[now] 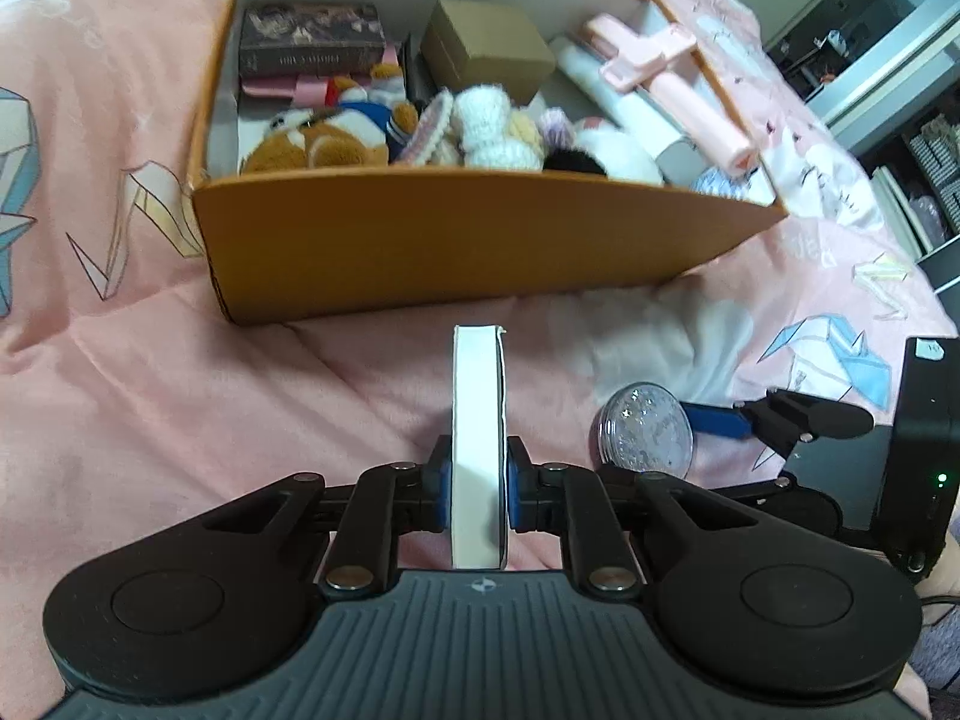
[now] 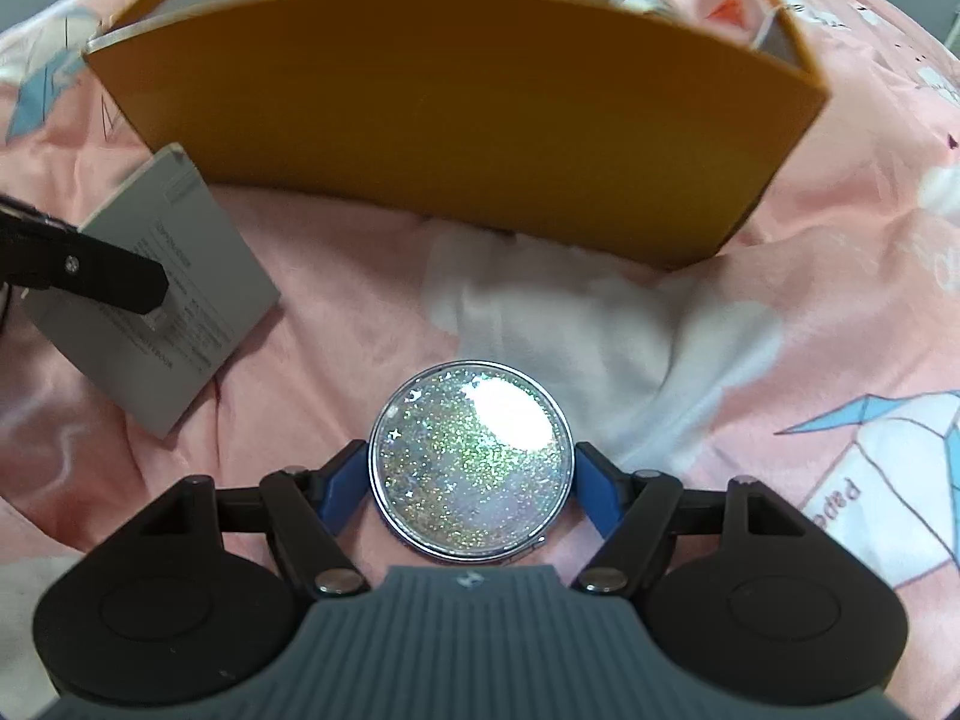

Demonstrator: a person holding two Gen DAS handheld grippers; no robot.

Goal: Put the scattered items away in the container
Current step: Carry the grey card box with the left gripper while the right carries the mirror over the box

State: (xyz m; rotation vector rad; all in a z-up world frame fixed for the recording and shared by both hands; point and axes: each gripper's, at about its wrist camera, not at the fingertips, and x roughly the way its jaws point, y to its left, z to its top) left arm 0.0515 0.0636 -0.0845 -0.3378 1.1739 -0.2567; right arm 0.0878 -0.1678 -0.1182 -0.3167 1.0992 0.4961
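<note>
Left wrist view: left gripper [image 1: 478, 483] clamped on a thin white box [image 1: 477, 450].

The white box stands on edge between the blue pads [image 1: 442, 486], both pressing its faces. At 12 o'clock, an open orange container [image 1: 420, 240] sits on the pink bedsheet [image 1: 150, 390], holding a dark book [image 1: 312, 39], a brown cardboard box [image 1: 486, 48], plush toys [image 1: 336, 132] and a pink tool [image 1: 666, 72]. At 3 o'clock, a round glitter compact [image 1: 647, 438] sits between the right gripper's [image 1: 720, 450] fingers; contact cannot be determined.
</note>
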